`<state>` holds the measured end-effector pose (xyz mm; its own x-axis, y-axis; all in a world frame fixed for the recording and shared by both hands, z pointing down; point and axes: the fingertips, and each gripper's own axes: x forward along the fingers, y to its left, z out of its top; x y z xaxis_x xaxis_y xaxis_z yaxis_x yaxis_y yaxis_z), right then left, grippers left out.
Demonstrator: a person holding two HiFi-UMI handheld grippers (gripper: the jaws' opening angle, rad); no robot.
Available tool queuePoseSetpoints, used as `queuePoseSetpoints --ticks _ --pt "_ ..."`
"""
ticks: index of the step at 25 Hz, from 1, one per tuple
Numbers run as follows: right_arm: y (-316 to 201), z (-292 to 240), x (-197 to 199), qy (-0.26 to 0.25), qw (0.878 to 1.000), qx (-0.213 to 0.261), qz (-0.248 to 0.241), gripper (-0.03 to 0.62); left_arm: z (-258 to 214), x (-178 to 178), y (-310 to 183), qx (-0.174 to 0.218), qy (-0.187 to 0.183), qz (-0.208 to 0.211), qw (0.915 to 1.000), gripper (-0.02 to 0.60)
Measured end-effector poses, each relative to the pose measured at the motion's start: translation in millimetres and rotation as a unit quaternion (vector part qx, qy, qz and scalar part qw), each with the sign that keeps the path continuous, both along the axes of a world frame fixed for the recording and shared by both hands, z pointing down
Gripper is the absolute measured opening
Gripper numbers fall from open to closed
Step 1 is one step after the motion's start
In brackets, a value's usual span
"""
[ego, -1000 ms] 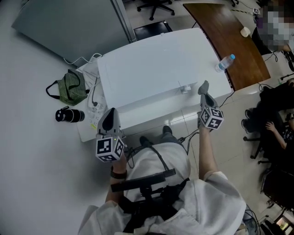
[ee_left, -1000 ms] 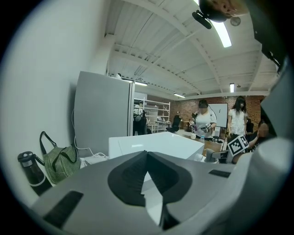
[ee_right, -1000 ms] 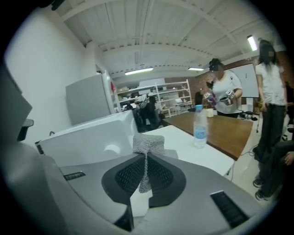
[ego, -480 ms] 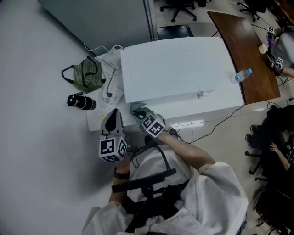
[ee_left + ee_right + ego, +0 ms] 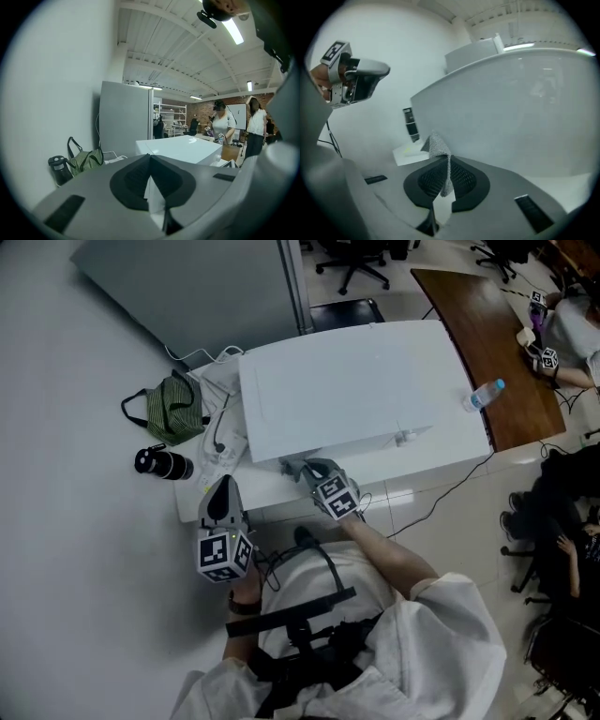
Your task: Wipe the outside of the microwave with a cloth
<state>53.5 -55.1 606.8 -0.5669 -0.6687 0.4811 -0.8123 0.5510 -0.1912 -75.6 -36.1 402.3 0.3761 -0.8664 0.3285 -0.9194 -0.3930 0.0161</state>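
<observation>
The right hand-held gripper (image 5: 314,470) is pinching a grey cloth (image 5: 291,465) between its jaws; in the right gripper view the cloth (image 5: 439,149) stands up out of the closed jaws as a small textured peak. The cloth is at the near lower edge of the white microwave (image 5: 356,390), toward its left corner, and from the head view I cannot tell whether it touches the casing. In the right gripper view the microwave's pale side (image 5: 515,108) fills most of the picture just ahead of the cloth.

The left hand-held gripper (image 5: 222,488) hangs apart from the microwave, in front of the left end of the low white worktop (image 5: 267,498) that carries it. Its jaws are pressed together with nothing between them, as the left gripper view shows (image 5: 150,157). The same gripper appears at the upper left of the right gripper view (image 5: 356,82).

On the floor to the left of the worktop lie a green striped bag (image 5: 173,409) and, nearer the person, a black bottle (image 5: 161,465) on its side. A grey cabinet (image 5: 187,287) stands behind them. To the right, a clear water bottle (image 5: 480,395) rests at the edge of a brown wooden table (image 5: 487,334)
</observation>
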Motion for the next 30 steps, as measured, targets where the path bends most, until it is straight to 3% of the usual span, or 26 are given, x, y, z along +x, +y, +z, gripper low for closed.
queuePoseSetpoints --ticks 3,6,8,14,16,17,19,23,27,30 --pt "2.6 11.3 108.5 -0.017 0.991 -0.011 0.130 0.014 5.1 16.7 -3.5 -0.007 -0.003 0.014 0.9999 0.034" --pt "17.2 21.3 227.1 -0.028 0.962 -0.027 0.272 0.014 10.7 32.2 -3.5 -0.016 -0.003 0.028 0.9995 0.034" --pt "30.4 20.2 294.8 -0.033 0.939 -0.019 0.342 0.023 13.7 44.5 -3.5 -0.020 -0.002 0.041 0.9990 0.032" --pt "72.3 25.6 402.8 -0.023 0.878 -0.016 0.478 0.023 12.6 64.9 1.5 -0.017 0.002 0.060 0.9980 0.032" --pt "79.2 32.3 410.7 -0.021 0.870 -0.024 0.492 0.023 13.2 65.5 4.4 -0.018 0.004 0.057 0.9982 0.032" --pt "78.9 36.9 405.8 -0.021 0.872 -0.030 0.488 0.023 14.2 64.5 5.3 -0.019 0.005 0.054 0.9984 0.034" --pt "72.1 46.3 376.0 -0.024 0.888 -0.043 0.457 0.023 17.2 60.8 7.1 -0.022 0.006 0.047 0.9986 0.032" --pt "44.0 56.4 258.6 -0.038 0.940 -0.061 0.332 0.023 20.6 50.6 11.4 -0.026 0.009 0.035 0.9990 0.032" --pt "20.9 52.6 94.0 -0.049 0.987 -0.072 0.138 0.023 21.9 34.7 17.0 -0.026 0.012 0.018 0.9994 0.033" --pt "28.7 40.0 -28.4 -0.037 0.997 -0.063 -0.033 0.023 23.7 20.2 22.0 -0.026 0.015 0.004 0.9995 0.034"
